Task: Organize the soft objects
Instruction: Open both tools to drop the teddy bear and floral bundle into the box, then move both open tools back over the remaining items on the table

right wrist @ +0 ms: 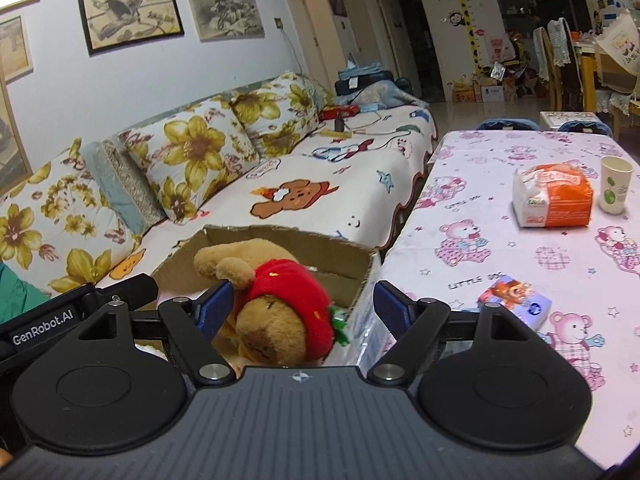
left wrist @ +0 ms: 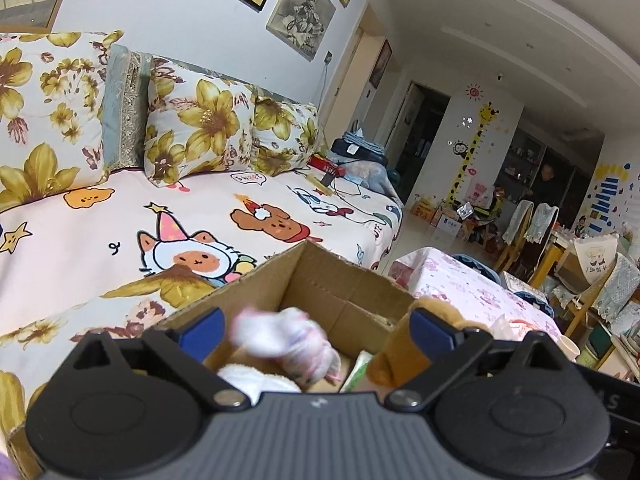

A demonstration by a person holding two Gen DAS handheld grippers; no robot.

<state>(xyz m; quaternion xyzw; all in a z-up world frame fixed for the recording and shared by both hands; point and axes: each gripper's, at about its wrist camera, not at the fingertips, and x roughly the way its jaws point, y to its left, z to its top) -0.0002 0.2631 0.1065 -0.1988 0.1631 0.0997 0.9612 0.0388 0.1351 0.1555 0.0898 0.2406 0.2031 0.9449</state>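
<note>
Cardboard box (right wrist: 280, 240) open-topped, resting on the sofa (right wrist: 328, 184) just left of the pink bear-print surface (right wrist: 500, 248). Inside it, brown plush toy (right wrist: 260, 304) in a red strawberry hood, lying head toward the near side. Right gripper (right wrist: 304, 304) poised over the near end of the box, jaws wide, blue pads either side of the toy's head without closing on it. Left gripper (left wrist: 316, 326) above the same box (left wrist: 320, 276), jaws wide too, with a blurred white-and-pink soft object (left wrist: 288, 338) between the pads; contact with either pad cannot be told. Same brown plush (left wrist: 390, 360) at the right pad in the left wrist view, a white fluffy item (left wrist: 256, 380) lower in the box. Farther right on the surface: orange-and-white pack (right wrist: 554, 198), paper cup (right wrist: 615, 184) just beside it, small blue tissue packet (right wrist: 516, 300) nearer. Floral cushions (right wrist: 200, 156) lined along the sofa back, far left.
</note>
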